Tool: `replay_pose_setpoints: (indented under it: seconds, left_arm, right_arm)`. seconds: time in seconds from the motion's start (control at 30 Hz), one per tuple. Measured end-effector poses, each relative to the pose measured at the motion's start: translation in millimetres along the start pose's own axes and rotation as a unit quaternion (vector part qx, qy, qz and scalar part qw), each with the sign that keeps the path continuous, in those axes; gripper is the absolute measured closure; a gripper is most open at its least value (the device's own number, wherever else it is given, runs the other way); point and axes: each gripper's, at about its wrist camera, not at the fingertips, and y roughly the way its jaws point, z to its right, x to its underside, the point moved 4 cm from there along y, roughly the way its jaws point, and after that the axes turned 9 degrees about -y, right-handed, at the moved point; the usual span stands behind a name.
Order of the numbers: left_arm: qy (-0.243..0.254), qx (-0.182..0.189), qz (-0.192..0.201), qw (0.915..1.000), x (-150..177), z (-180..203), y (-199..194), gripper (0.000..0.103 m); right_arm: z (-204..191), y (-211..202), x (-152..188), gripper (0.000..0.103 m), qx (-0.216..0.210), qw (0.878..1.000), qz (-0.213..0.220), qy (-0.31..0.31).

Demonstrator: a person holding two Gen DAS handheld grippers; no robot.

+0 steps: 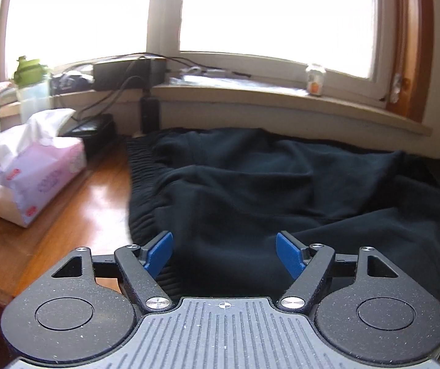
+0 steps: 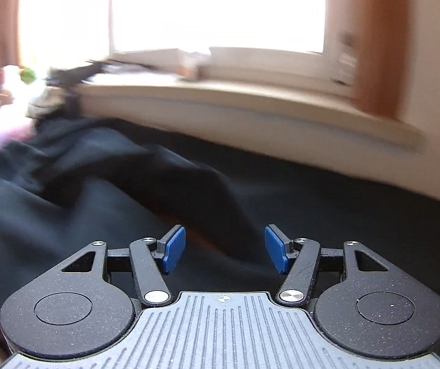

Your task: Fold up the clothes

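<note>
A black garment with a ribbed waistband lies rumpled on the wooden table below the window. My left gripper is open, its blue pads just above the garment's near edge by the waistband, holding nothing. In the right wrist view the same black garment spreads to the left and under my right gripper, which is open and empty just above the cloth. That view is motion-blurred.
A pink tissue pack lies on the table at left. A green-lidded bottle, black boxes and cables stand near the window sill. A small jar sits on the sill. The wall runs behind the garment.
</note>
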Motion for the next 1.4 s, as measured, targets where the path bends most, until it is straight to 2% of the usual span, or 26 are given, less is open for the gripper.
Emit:
replay_pose_setpoints:
  seconds: [0.13, 0.3, 0.33, 0.37, 0.43, 0.5, 0.53, 0.57, 0.63, 0.73, 0.77, 0.8, 0.83, 0.9, 0.97, 1.07, 1.13, 1.23, 1.33, 1.4]
  left_arm:
    - [-0.021, 0.006, -0.013, 0.9997, 8, -13, 2, 0.026]
    - [-0.062, 0.032, -0.024, 0.9973, 11, -29, 9, 0.026]
    - [-0.064, 0.034, -0.025, 0.9971, 11, -30, 10, 0.026]
    - [-0.064, 0.034, -0.025, 0.9970, 10, -30, 12, 0.026]
    - [-0.064, 0.033, -0.026, 0.9971, 9, -31, 14, 0.026]
    - [-0.061, 0.028, -0.024, 0.9974, 7, -30, 16, 0.026]
    - [-0.060, 0.026, -0.023, 0.9976, 6, -30, 17, 0.026]
    - [-0.059, 0.023, -0.020, 0.9978, 6, -29, 17, 0.026]
    - [-0.057, 0.017, -0.018, 0.9981, 5, -29, 18, 0.026]
    - [-0.056, 0.006, -0.011, 0.9984, 4, -29, 15, 0.026]
    - [-0.058, 0.010, -0.009, 0.9982, 3, -29, 13, 0.026]
    - [-0.060, 0.015, -0.011, 0.9980, 3, -29, 12, 0.026]
    - [-0.059, 0.016, -0.014, 0.9980, 3, -28, 12, 0.026]
    - [-0.048, 0.015, -0.020, 0.9985, 5, -25, 10, 0.026]
    - [-0.041, 0.014, -0.026, 0.9987, 8, -24, 7, 0.026]
    - [-0.045, 0.024, -0.038, 0.9980, 12, -24, 1, 0.026]
    - [-0.039, 0.026, -0.046, 0.9979, 16, -22, -3, 0.026]
    - [-0.013, 0.004, -0.054, 0.9984, 23, -17, -11, 0.026]
    - [-0.012, -0.008, -0.060, 0.9981, 30, -15, -26, 0.026]
    - [-0.010, -0.015, -0.064, 0.9978, 38, -12, -38, 0.026]
  right_arm:
    - [-52, 38, -38, 0.045, -0.085, 0.995, -0.017, -0.044]
    - [-100, 106, -57, 0.044, -0.124, 0.985, -0.070, -0.102]
    - [-105, 117, -59, 0.041, -0.130, 0.983, -0.080, -0.108]
    - [-108, 126, -61, 0.032, -0.140, 0.980, -0.091, -0.110]
    - [-115, 137, -62, 0.028, -0.152, 0.976, -0.102, -0.121]
    - [-120, 138, -63, 0.047, -0.169, 0.973, -0.101, -0.117]
    - [-121, 136, -65, 0.071, -0.175, 0.974, -0.096, -0.110]
    - [-118, 133, -67, 0.086, -0.177, 0.975, -0.088, -0.100]
    - [-112, 118, -75, 0.092, -0.158, 0.982, -0.046, -0.090]
    - [-81, 89, -94, 0.095, -0.083, 0.996, 0.037, -0.025]
    - [-69, 82, -98, 0.095, -0.051, 0.997, 0.058, -0.005]
    - [-62, 83, -99, 0.095, -0.023, 0.998, 0.055, -0.002]
    - [-60, 92, -96, 0.093, -0.013, 1.000, 0.025, -0.013]
    - [-62, 112, -83, 0.088, -0.017, 0.998, -0.046, -0.033]
    - [-64, 115, -78, 0.079, -0.012, 0.997, -0.062, -0.044]
    - [-69, 97, -83, 0.067, 0.000, 0.998, -0.028, -0.048]
    - [-76, 82, -86, 0.065, -0.002, 0.998, -0.008, -0.059]
    - [-100, 64, -79, 0.060, -0.035, 0.996, 0.000, -0.085]
    - [-132, 53, -64, 0.054, -0.064, 0.991, -0.004, -0.118]
    - [-152, 53, -59, 0.054, -0.069, 0.988, -0.005, -0.135]
